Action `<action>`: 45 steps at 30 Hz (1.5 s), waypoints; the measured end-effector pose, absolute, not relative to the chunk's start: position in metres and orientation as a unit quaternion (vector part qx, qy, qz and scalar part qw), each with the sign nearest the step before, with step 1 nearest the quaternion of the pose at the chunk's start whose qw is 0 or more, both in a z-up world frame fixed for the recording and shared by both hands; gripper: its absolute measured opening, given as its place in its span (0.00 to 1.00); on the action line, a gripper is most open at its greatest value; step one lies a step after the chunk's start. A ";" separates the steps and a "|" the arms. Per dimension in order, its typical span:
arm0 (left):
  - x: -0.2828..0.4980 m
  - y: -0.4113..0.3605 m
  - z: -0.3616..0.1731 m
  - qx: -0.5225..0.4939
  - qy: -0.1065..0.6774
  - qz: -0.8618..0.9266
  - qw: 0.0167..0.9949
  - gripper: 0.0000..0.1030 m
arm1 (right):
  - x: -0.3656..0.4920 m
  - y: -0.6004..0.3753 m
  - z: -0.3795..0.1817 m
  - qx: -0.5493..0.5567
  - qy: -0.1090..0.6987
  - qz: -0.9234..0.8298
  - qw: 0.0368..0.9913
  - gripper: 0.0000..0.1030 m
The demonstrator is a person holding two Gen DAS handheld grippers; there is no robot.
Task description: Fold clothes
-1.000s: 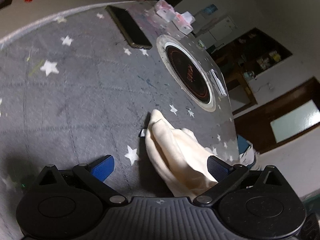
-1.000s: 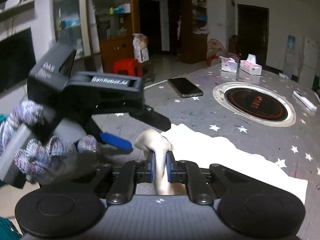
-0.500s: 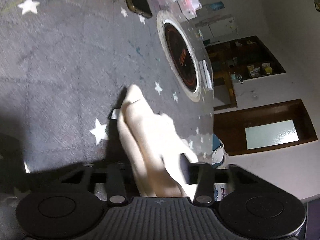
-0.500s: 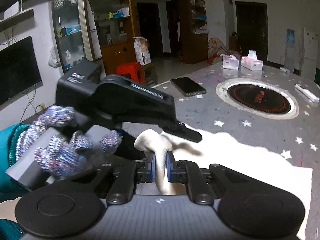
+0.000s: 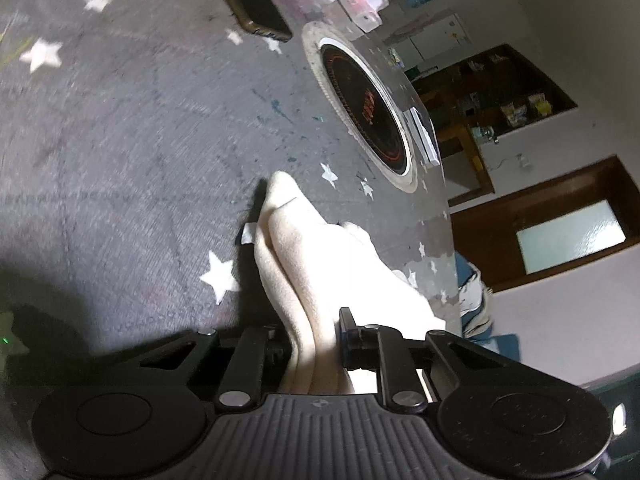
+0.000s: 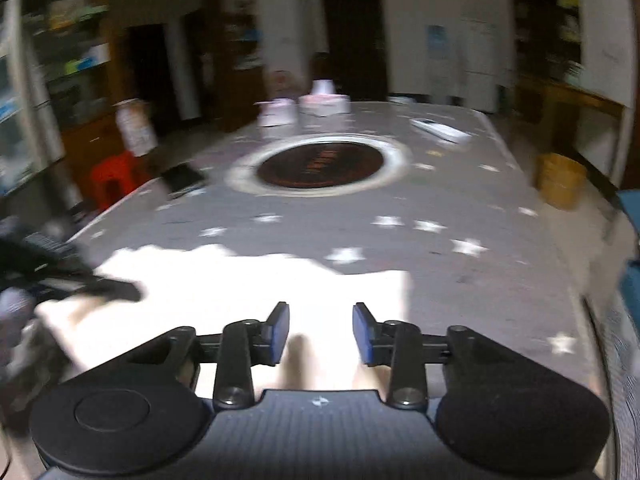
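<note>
A cream-white garment [image 5: 304, 248] lies on the grey star-patterned table [image 5: 120, 140]. In the left wrist view my left gripper [image 5: 314, 336] is shut on a bunched fold of it near the table's edge. In the right wrist view the garment [image 6: 248, 284] lies flat and bright in front of my right gripper [image 6: 320, 328], which is open and empty above it. The left gripper [image 6: 80, 280] shows at that view's left edge, blurred.
A round black induction hob [image 6: 320, 164] is set into the table's middle. A dark phone [image 5: 256, 4] lies beyond it, with tissue boxes [image 6: 304, 108] and a white remote [image 6: 440, 130] at the far end. A red stool [image 6: 116, 176] stands at the left.
My left gripper closed on the garment's fold. My right gripper let go of the fold it held, opened, and swung right to face along the table.
</note>
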State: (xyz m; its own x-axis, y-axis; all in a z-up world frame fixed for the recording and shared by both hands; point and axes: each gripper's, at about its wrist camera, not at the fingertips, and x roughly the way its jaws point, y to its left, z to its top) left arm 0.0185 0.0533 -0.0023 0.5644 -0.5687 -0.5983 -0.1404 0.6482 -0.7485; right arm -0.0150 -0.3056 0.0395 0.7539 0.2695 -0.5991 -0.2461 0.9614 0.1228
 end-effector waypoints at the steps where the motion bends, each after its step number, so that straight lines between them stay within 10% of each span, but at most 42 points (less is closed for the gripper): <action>1: 0.019 0.052 -0.001 -0.390 0.446 -0.135 0.794 0.18 | -0.009 -0.315 0.036 0.028 0.326 0.129 0.936 0.38; 9: 0.022 0.041 0.009 -0.334 0.446 -0.130 0.820 0.18 | 0.018 -0.340 0.004 0.103 0.351 0.119 0.923 0.43; 14: 0.024 0.032 0.020 -0.298 0.436 -0.136 0.838 0.17 | 0.016 -0.335 0.005 0.116 0.340 0.144 0.922 0.11; 45: 0.089 -0.128 0.063 -0.143 0.414 -0.284 0.853 0.15 | -0.013 -0.431 0.065 0.068 0.260 -0.005 0.963 0.09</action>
State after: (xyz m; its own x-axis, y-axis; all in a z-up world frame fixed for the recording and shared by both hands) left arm 0.0886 -0.1281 0.0628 0.4954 -0.6033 -0.6250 0.3664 0.7975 -0.4794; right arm -0.0134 -0.4314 0.0646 0.8643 0.0269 -0.5022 0.0443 0.9906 0.1294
